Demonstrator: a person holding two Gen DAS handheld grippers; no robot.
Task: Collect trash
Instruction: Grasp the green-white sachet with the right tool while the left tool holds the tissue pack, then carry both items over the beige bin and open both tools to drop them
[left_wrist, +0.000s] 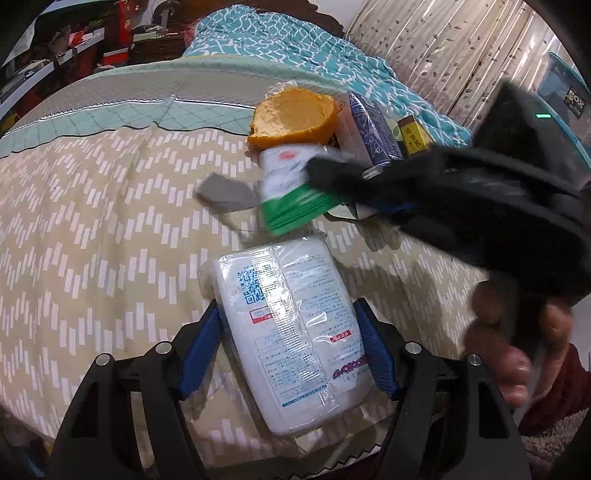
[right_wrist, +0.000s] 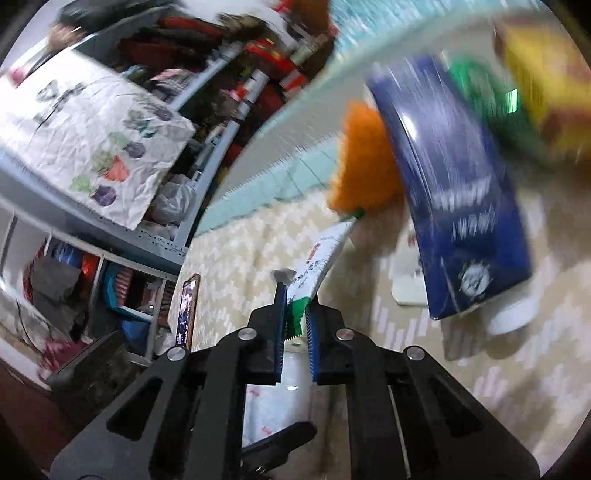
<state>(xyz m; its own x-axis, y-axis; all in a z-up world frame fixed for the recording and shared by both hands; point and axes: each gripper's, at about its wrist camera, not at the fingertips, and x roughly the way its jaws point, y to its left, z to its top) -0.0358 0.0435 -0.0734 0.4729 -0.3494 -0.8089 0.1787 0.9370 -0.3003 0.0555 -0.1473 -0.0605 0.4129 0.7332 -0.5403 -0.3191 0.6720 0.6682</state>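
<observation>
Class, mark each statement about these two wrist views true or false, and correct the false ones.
1. The left gripper has a white plastic-wrapped pack between its fingers. True.
2. The right gripper stands wide open and empty. False: it is shut on the green serrated end of a white sachet.
3. An orange peel lies on the bedspread beyond the pack. True.
4. The blue carton is held by the left gripper. False: neither gripper holds it.
</observation>
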